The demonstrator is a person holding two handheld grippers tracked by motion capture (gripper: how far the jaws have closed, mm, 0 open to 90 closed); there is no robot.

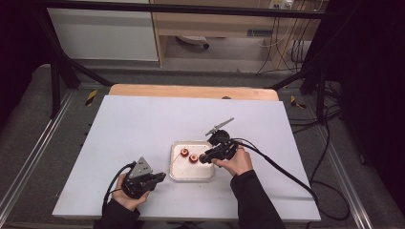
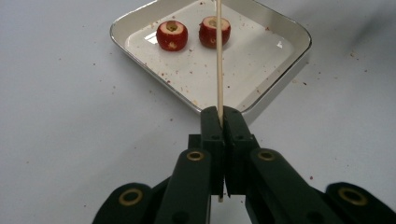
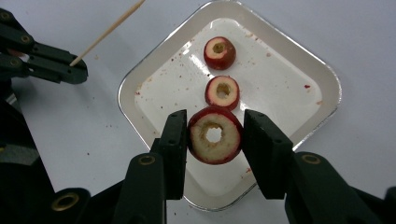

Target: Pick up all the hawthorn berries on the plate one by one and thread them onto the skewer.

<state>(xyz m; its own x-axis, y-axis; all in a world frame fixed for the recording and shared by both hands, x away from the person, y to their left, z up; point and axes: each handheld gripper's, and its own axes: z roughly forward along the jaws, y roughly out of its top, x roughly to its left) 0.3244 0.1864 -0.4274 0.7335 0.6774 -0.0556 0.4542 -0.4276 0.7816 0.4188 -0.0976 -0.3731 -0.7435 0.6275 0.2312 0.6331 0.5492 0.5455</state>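
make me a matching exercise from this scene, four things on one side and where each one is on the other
1. skewer
2. cored fruit ring
3. two fruit pieces
4. tray

a. lying in the tray
b. between the right gripper's jaws
c. on the white table, between the two hands
d. clamped in the left gripper

Pairs: 1-d, 2-b, 3-a, 4-c

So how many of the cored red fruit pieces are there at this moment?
3. Two lie in the white tray: far piece, near piece. The third piece is held above the tray between the right gripper's fingers. None seems hidden.
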